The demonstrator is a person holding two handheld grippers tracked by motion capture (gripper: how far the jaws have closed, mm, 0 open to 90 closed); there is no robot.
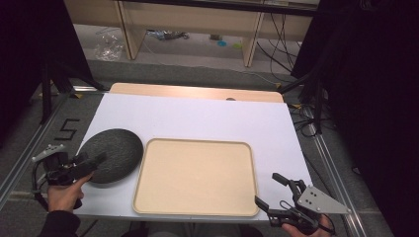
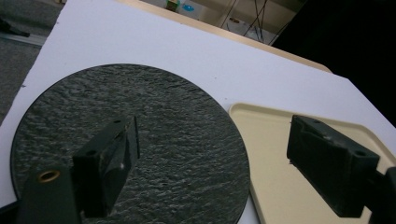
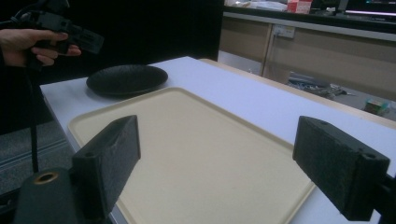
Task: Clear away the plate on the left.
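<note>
Desk (image 1: 197, 116), white-topped, carries two things side by side. At far left a hand (image 1: 63, 193) holds the left gripper (image 1: 94, 162) above the near-left edge of a round black slate plate (image 1: 112, 154); its jaws stand wide apart with nothing between them, as the left gripper view shows over the plate's rough surface. Just right of the plate, almost touching it, lies a beige rectangular tray (image 1: 195, 177) with a raised rim. At the desk's near-right corner the right gripper (image 1: 269, 190) points toward the tray, jaws likewise spread wide and holding nothing, hovering over the tray's near edge.
</note>
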